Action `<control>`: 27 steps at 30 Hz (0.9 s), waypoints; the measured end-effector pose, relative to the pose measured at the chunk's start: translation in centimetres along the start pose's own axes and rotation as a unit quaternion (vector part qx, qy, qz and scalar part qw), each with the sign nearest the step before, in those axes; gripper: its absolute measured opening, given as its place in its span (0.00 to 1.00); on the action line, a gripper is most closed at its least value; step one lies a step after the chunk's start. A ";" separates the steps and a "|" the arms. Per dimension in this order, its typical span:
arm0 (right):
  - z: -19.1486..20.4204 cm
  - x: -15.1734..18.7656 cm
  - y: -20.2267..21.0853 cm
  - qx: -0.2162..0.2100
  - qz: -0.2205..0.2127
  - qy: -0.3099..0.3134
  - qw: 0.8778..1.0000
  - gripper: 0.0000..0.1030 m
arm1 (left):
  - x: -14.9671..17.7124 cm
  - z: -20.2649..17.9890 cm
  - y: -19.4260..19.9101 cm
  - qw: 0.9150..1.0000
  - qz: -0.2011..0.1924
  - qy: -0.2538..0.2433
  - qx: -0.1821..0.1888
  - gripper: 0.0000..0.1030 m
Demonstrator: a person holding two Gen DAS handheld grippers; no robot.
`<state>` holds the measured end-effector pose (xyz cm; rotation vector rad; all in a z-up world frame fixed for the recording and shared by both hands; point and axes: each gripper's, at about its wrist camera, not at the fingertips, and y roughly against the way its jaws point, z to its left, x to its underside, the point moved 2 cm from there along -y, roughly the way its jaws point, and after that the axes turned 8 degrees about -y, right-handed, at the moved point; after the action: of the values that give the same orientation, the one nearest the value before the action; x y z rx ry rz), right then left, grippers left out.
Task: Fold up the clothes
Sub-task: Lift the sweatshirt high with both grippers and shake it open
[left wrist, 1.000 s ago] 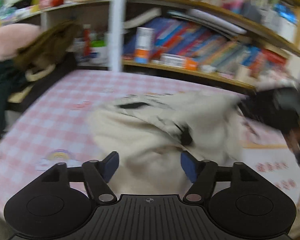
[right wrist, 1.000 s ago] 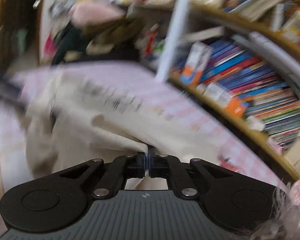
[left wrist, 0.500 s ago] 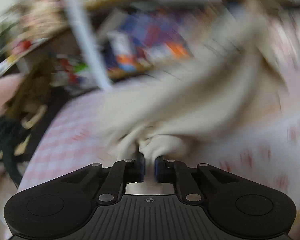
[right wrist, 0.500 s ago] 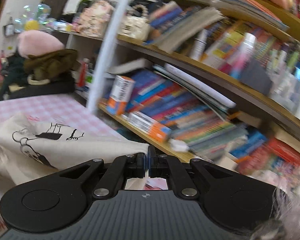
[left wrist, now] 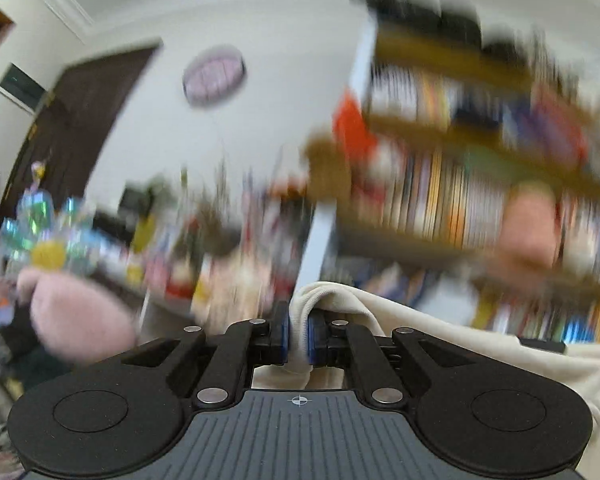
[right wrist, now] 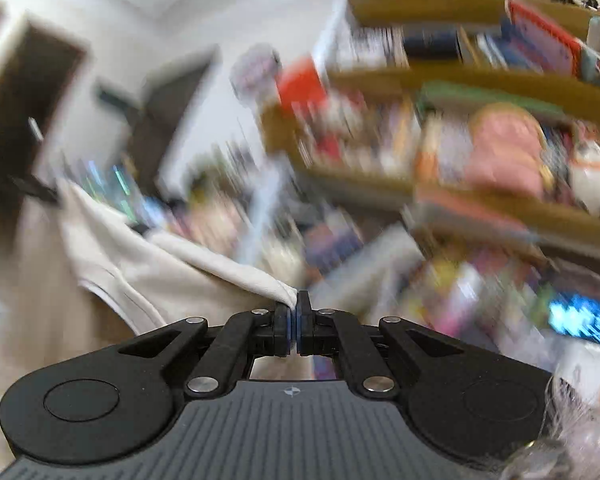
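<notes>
left gripper (left wrist: 298,334) clenched on bunched cream cotton garment (left wrist: 440,332), right gripper (right wrist: 294,326) pinching garment (right wrist: 172,276) edge, blurred wooden bookshelf (left wrist: 480,184) behind

Looks to me like lived-in home room: wooden bookshelves (left wrist: 480,216) crammed with books, dark door (left wrist: 80,120) in white wall, pink plush (right wrist: 504,152) on shelf, clutter everywhere, heavily blurred.

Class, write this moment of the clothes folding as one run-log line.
step: lift | left gripper: shut on cream garment | right gripper: shut on cream garment edge | background: bookshelf, blurred
</notes>
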<state>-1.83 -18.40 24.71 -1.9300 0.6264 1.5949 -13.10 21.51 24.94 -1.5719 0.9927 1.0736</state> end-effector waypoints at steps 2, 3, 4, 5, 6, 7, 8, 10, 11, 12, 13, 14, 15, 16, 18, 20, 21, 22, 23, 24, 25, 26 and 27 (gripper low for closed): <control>0.0 -2.9 1.7 -0.059 -0.053 -0.019 0.997 0.02 | -2.5 0.1 0.6 0.999 -0.052 0.005 0.010 0.08; 0.1 -3.9 2.5 -0.080 -0.074 -0.020 0.994 0.02 | -3.5 -0.2 0.9 0.997 -0.077 0.001 0.016 0.08; 0.1 -4.9 3.2 -0.098 -0.092 -0.021 0.991 0.02 | -4.4 -0.5 1.1 0.995 -0.100 -0.003 0.023 0.08; 0.1 -5.8 3.8 -0.110 -0.107 -0.023 0.988 0.02 | -5.2 -0.8 1.2 0.992 -0.119 -0.005 0.029 0.08; 0.0 -6.4 4.4 -0.120 -0.121 -0.027 0.985 0.02 | -5.8 -1.2 1.3 0.990 -0.137 -0.003 0.036 0.08; -0.2 -6.9 4.9 -0.127 -0.134 -0.035 0.982 0.02 | -6.3 -1.5 1.4 0.987 -0.154 0.000 0.044 0.08; -0.3 -7.4 5.5 -0.134 -0.146 -0.042 0.979 0.02 | -6.9 -1.7 1.4 0.984 -0.169 0.004 0.051 0.08; -0.7 -8.1 6.5 -0.143 -0.169 -0.051 0.974 0.02 | -7.6 -2.2 1.2 0.980 -0.189 0.009 0.065 0.08; -1.0 -8.1 6.5 -0.142 -0.170 -0.060 0.973 0.02 | -7.6 -2.4 0.8 0.980 -0.185 0.010 0.069 0.08; -1.6 -7.6 6.0 -0.136 -0.160 -0.075 0.975 0.02 | -7.6 -2.7 0.2 0.982 -0.175 0.010 0.072 0.08; -2.2 -7.2 5.5 -0.131 -0.150 -0.090 0.976 0.02 | -7.3 -2.9 -0.7 0.984 -0.160 0.010 0.075 0.08; -2.8 -6.7 4.9 -0.125 -0.140 -0.104 0.977 0.02 | -6.7 -3.2 -1.8 0.987 -0.143 0.009 0.078 0.08; -3.3 -6.3 4.4 -0.119 -0.130 -0.119 0.977 0.02 | -5.7 -3.3 -3.2 0.990 -0.116 0.011 0.080 0.08; -3.9 -5.8 3.9 -0.113 -0.119 -0.134 0.977 0.02 | -4.2 -3.4 -4.8 0.994 -0.078 0.008 0.080 0.08; -5.1 -4.9 2.8 -0.102 -0.099 -0.164 0.976 0.02 | -0.3 -3.5 -8.0 0.997 0.015 -0.009 0.076 0.08; -6.4 -1.8 0.1 -0.076 -0.024 -0.185 0.979 0.02 | 5.7 -3.5 -11.5 0.988 0.134 -0.035 0.068 0.09; -6.9 0.8 -1.4 -0.063 0.026 -0.189 0.980 0.02 | 9.4 -3.4 -12.9 0.976 0.203 -0.050 0.061 0.10; -7.3 3.7 -2.9 -0.047 0.080 -0.190 0.977 0.02 | 13.3 -3.2 -14.3 0.958 0.274 -0.064 0.053 0.11; -7.6 6.8 -4.3 -0.031 0.132 -0.186 0.973 0.02 | 17.3 -2.8 -15.4 0.936 0.341 -0.072 0.049 0.15; -7.6 10.1 -5.6 -0.012 0.182 -0.177 0.967 0.03 | 21.5 -2.3 -16.2 0.908 0.409 -0.072 0.049 0.16; -7.6 13.6 -6.9 0.009 0.233 -0.169 0.958 0.03 | 25.4 -1.8 -16.7 0.883 0.462 -0.064 0.048 0.17; -7.8 17.1 -8.1 0.036 0.283 -0.165 0.944 0.03 | 28.3 -1.3 -16.7 0.865 0.496 -0.053 0.047 0.23; -8.0 20.4 -9.1 0.067 0.328 -0.168 0.927 0.05 | 30.1 -1.2 -16.6 0.854 0.516 -0.048 0.043 0.25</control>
<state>13.79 -17.26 6.89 -1.3550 1.2810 2.1448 11.30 20.76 0.71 -0.8212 1.8588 1.7489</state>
